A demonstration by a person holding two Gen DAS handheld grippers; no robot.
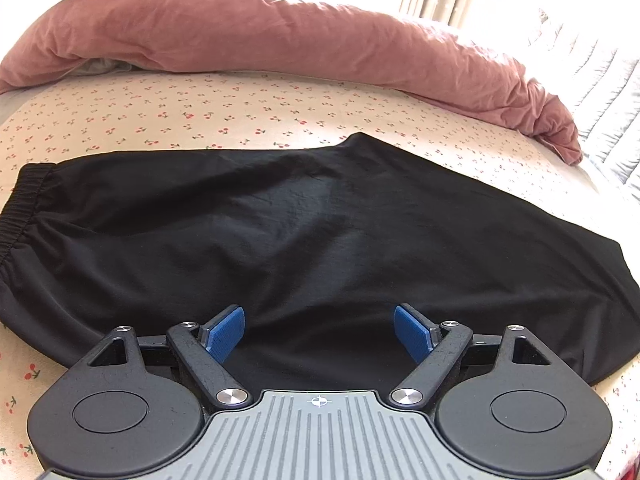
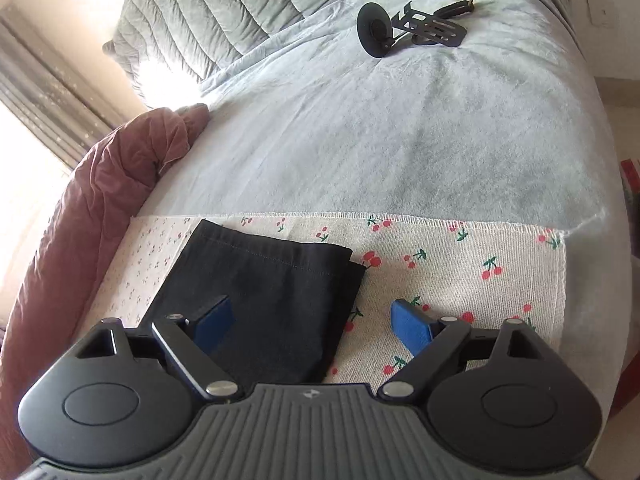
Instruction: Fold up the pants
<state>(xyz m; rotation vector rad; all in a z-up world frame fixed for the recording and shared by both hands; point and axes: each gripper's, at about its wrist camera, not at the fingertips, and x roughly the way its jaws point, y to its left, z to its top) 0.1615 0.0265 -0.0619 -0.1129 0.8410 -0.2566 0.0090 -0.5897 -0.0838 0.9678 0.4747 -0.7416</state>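
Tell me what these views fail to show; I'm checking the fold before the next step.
- Left wrist: the black pants near hem, hidden behind the left tool.
- Right wrist: their waistband, outside the frame.
- Right wrist: small black metal object on the grey blanket, too small to identify.

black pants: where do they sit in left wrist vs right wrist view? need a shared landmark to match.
Left wrist: black pants span the middle, waistband at the left edge, beyond the open left tool.
Right wrist: only the hem end shows, lower centre-left, by the open right tool.
Shared landmark: pink duvet behind the cherry-print cloth.
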